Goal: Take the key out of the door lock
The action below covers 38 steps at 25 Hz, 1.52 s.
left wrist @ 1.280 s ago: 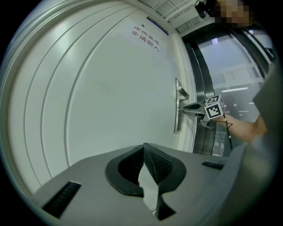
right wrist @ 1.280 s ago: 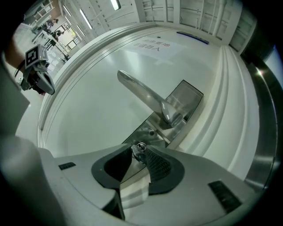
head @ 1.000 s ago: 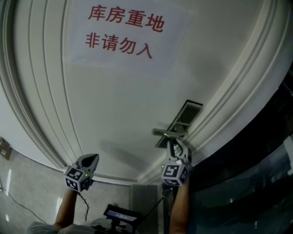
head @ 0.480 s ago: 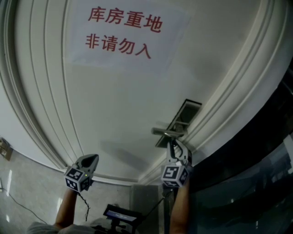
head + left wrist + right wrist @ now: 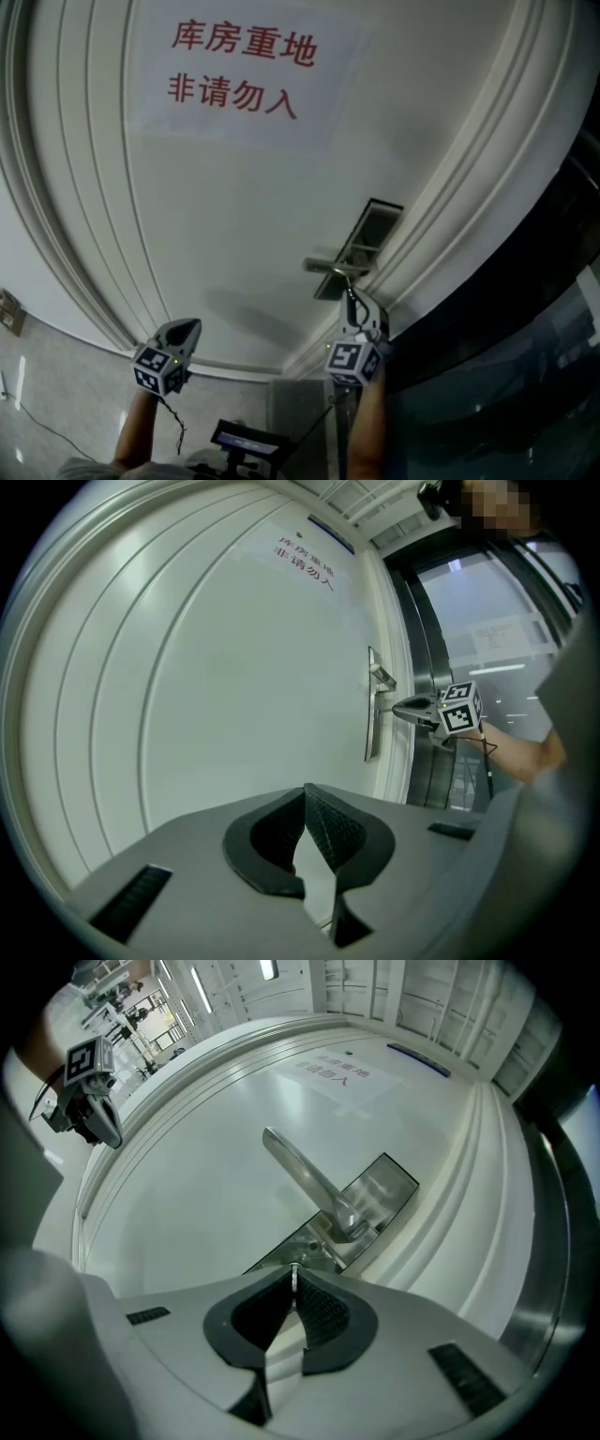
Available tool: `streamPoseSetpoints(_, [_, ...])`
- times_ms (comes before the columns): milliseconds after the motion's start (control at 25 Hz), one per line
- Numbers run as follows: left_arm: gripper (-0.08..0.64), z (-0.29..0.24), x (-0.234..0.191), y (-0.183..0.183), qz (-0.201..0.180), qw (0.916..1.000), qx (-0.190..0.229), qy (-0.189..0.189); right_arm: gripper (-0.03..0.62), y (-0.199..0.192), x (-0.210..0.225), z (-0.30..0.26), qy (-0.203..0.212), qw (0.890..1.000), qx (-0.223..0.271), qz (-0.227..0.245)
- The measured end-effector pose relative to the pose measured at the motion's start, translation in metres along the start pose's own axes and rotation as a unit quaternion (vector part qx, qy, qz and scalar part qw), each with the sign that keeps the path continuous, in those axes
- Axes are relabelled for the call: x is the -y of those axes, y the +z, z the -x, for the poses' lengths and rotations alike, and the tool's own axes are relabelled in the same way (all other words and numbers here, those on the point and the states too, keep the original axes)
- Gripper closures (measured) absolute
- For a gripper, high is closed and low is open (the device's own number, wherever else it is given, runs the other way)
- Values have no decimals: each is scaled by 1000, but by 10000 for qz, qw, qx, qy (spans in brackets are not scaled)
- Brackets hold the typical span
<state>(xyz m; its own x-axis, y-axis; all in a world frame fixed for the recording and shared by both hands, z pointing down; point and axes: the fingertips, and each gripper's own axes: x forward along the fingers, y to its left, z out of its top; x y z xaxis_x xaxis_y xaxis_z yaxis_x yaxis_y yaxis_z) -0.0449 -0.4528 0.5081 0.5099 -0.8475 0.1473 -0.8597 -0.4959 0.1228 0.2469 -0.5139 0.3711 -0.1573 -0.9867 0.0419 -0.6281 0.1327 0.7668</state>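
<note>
The key (image 5: 294,1275) still sits in the lock plate (image 5: 314,1246) below the door handle (image 5: 302,1174). The right tongs (image 5: 293,1290) have just closed on its thin head, so pulling it out remains. The left tongs (image 5: 304,799) hang closed and empty, well apart.

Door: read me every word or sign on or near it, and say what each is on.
"库房重地": red, top line of the white paper sheet on the door.
"非请勿入": red, second line, same sheet.
Too small to read: the blue plate above that sheet.
Blurred, unreadable: the paper on the glass beside the door.
</note>
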Motion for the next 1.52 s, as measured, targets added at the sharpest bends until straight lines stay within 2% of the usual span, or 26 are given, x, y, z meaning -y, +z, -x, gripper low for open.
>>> streamPoseSetpoints(440, [552,7,8,4,-65,9999,52,-127,572,5,17,35,-297,9979,89,-574])
streamPoseSetpoints(680, [552,15,15,5,-120,9996,81,-228,572,0,13,60,-350,9967,212,-701])
streamPoseSetpoints(1080, [552,35,21,7,-193,9991,181,-333,572,0,-20,111,-401,9886,218,-1432])
streamPoseSetpoints(1320, [552,55,26,0,-260,9985,101,-469,572,-4,-51,136,-337,9820,159,-1853])
streamPoseSetpoints(1520, [552,78,22,4,-288,9986,246,-376,572,6,-65,161,-434,9767,211,-2093])
